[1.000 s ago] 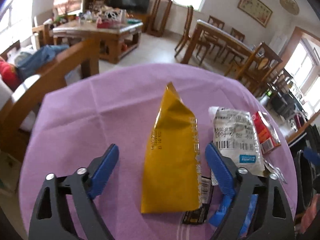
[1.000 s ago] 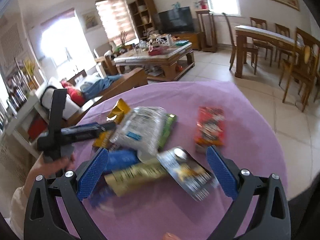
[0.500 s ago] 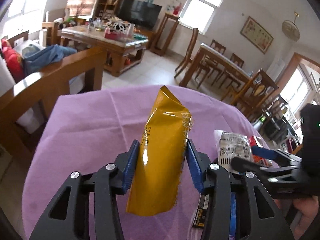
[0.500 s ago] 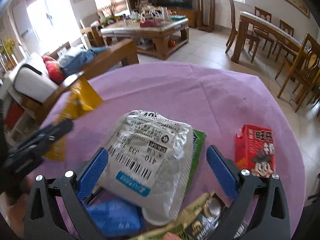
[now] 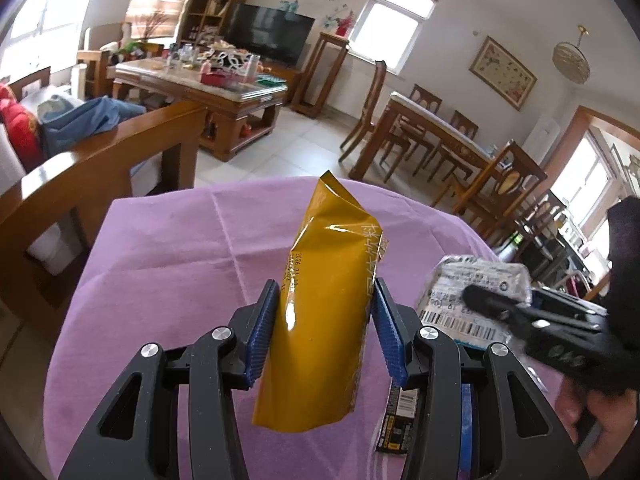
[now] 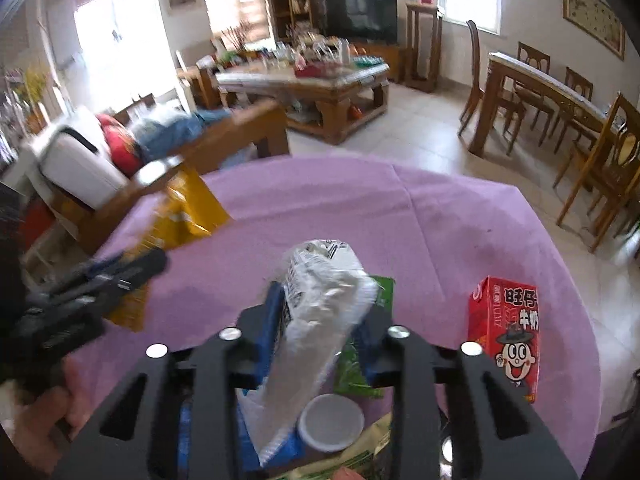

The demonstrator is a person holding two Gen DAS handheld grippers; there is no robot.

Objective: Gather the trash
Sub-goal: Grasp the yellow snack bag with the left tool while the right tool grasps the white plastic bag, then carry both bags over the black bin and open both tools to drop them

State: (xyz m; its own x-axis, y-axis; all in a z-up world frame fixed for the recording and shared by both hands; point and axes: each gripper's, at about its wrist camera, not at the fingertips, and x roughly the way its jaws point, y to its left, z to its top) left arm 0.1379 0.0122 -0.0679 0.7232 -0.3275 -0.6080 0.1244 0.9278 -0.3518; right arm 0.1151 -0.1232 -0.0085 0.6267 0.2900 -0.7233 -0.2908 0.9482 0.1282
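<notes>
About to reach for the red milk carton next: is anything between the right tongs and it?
Yes. The right tongs are shut on the white wrapper, so they are occupied. The red milk carton stands upright to their right on the purple tablecloth, with bare cloth between.

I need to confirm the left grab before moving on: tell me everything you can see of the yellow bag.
The yellow bag is a glossy, foil-like mustard pouch, creased, with printed characters down one edge and a date stamp. It stands roughly upright, clamped at mid-height between the blue pads of the left tool, its top corner pointing away and its bottom edge hanging free above the purple tablecloth. Nothing else visibly touches it. In the right wrist view it is blurred.
</notes>
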